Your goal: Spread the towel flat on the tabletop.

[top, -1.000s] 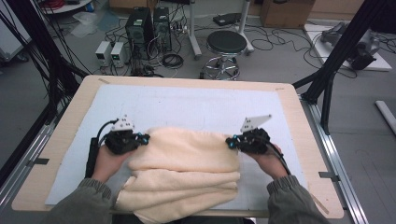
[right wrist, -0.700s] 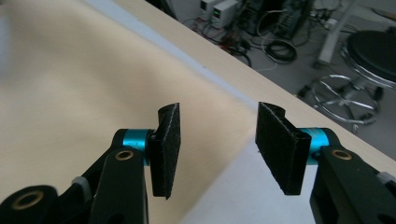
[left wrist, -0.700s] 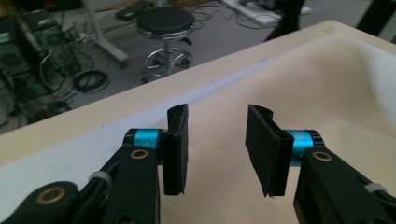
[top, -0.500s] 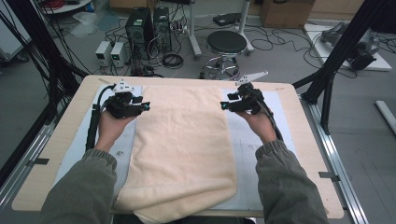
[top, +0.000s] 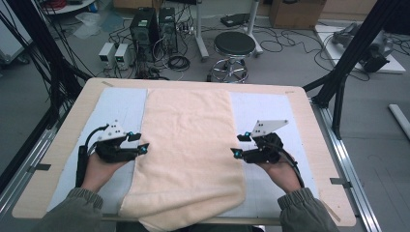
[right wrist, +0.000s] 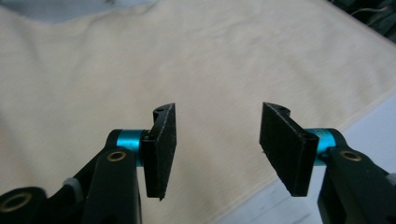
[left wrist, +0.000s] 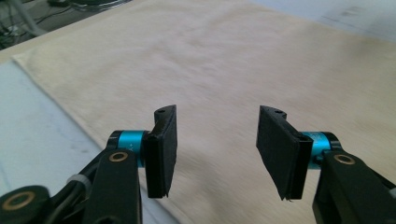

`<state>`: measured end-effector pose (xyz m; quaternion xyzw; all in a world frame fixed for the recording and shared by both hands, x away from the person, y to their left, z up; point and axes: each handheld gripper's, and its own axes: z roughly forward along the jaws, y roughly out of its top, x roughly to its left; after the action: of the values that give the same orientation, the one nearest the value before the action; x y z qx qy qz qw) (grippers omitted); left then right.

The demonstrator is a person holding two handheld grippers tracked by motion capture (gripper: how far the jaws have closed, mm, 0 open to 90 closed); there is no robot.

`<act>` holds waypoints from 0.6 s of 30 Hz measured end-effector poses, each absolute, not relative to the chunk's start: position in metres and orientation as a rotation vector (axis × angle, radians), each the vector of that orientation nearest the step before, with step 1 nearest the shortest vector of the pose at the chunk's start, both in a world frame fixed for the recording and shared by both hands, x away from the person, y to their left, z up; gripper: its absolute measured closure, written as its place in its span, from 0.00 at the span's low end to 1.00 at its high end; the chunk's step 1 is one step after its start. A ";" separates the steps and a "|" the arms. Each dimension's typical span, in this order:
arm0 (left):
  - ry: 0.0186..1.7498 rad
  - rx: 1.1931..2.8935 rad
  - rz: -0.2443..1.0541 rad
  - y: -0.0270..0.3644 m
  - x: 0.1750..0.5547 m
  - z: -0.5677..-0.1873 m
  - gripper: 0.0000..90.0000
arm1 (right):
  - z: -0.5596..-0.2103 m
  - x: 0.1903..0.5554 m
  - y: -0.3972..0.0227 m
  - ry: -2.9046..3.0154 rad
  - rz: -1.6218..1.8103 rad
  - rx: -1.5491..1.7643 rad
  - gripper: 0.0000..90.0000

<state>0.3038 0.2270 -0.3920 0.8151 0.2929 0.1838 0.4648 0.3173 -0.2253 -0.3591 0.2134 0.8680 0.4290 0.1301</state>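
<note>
**Towel spread, both grippers off it**

While the towel [top: 191, 145] is lying flat down the middle of the bench [top: 309, 121], one layer thick as far as the high view shows, both grippers are hanging at its long edges with nothing in them. The left gripper [top: 143, 147] is sitting at the towel's left edge, the right gripper [top: 235, 152] at its right edge, each about level with the towel's near half. In the left gripper view the fingers [left wrist: 164, 149] are standing wide apart above the cloth, and in the right gripper view the fingers [right wrist: 161, 149] are doing the same; neither pair is pinching fabric.

Judging by how things lie, the spreading looks done: the far end is reaching almost to the bench's far edge, while the near end is drooping over the near edge, its right corner rounded and a little rumpled. What seems left is either smoothing that near end or taking the side edges for a fold; which one, the pictures are not telling.

Counting: one towel, two grippers, one pale mat [top: 118, 104] under the cloth, one bench.
</note>
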 end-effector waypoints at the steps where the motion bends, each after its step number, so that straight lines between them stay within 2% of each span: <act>1: 0.706 2.002 0.441 0.226 0.296 -0.394 0.52 | -0.362 0.310 -0.225 2.522 1.257 0.608 0.51; 11: 0.528 2.030 0.306 0.219 0.223 -0.405 0.47 | -0.415 0.258 -0.225 2.643 1.351 0.489 0.52; 16: 0.496 2.145 0.304 0.213 0.219 -0.419 0.48 | -0.427 0.253 -0.220 2.707 1.266 0.468 0.57; 18: 0.489 2.183 0.269 0.211 0.222 -0.427 0.52 | -0.431 0.254 -0.217 2.736 1.246 0.453 0.60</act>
<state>0.2215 0.2114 -0.4274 0.8749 0.1958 0.1080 0.4295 0.2542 -0.2170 -0.4313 0.1489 0.8988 0.4093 0.0506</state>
